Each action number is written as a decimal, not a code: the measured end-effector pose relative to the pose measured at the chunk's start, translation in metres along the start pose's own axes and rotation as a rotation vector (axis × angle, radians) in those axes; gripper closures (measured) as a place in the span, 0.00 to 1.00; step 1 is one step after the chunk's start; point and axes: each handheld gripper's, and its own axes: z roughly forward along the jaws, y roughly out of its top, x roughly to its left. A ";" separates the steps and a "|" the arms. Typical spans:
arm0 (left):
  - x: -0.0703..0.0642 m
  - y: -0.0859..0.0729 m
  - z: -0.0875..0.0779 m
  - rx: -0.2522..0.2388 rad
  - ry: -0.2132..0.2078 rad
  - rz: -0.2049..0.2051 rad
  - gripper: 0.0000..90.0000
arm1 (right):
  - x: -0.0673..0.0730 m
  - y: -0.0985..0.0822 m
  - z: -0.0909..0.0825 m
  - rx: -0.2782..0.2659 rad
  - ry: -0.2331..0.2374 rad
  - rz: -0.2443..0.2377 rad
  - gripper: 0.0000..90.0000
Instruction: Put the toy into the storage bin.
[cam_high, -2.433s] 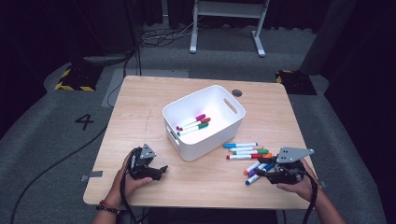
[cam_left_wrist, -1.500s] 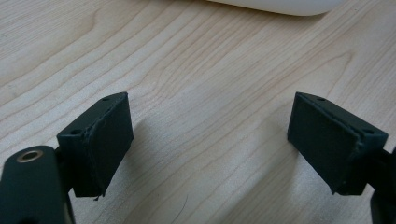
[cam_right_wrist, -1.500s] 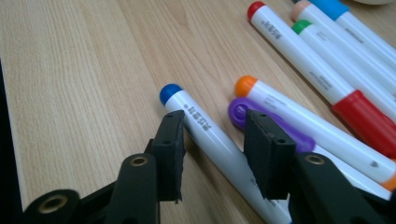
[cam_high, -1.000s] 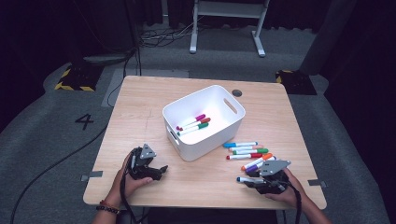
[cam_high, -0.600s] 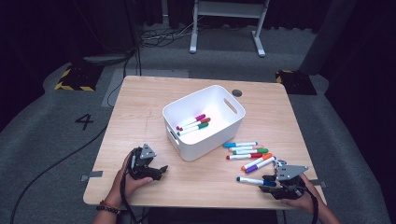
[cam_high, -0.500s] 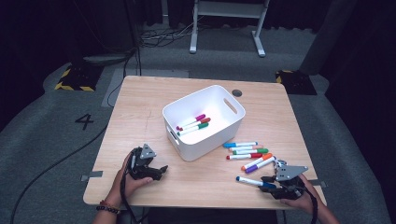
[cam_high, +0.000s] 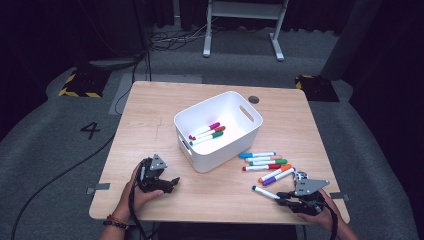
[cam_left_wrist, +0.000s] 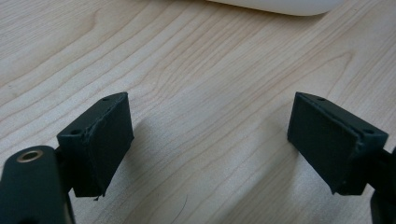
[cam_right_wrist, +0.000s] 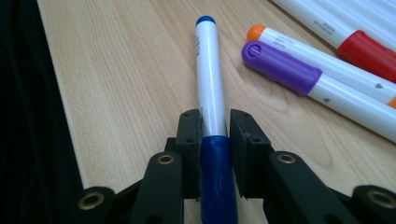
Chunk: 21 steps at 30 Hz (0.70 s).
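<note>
Right gripper (cam_right_wrist: 215, 135): jaws have just closed and now clamp the blue marker (cam_right_wrist: 210, 88) at the cap joint, low on the counter (cam_high: 210, 190). Judged light, rigid, smooth-barrelled; may swivel. Purple marker (cam_right_wrist: 280, 67) lies just beside. White bin (cam_high: 218, 131) stands unobstructed. Left gripper (cam_left_wrist: 210, 140): jaws apart, empty.

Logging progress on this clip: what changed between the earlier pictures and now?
The right hand-held gripper drew back toward the table's near edge, pulled the blue marker out of the pile, and its jaws have just closed on it. The left hand-held gripper, bin and other markers stayed put.
</note>
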 end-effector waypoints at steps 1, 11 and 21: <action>0.000 0.000 0.000 0.000 -0.001 0.000 0.16 | 0.000 0.000 0.000 0.002 0.001 0.005 0.83; 0.000 0.000 0.000 -0.001 0.007 0.001 0.16 | 0.004 0.018 -0.016 -0.065 -0.004 -0.009 0.83; 0.000 0.000 0.000 0.000 0.006 0.000 0.16 | 0.002 0.067 -0.038 -0.158 -0.046 -0.076 0.83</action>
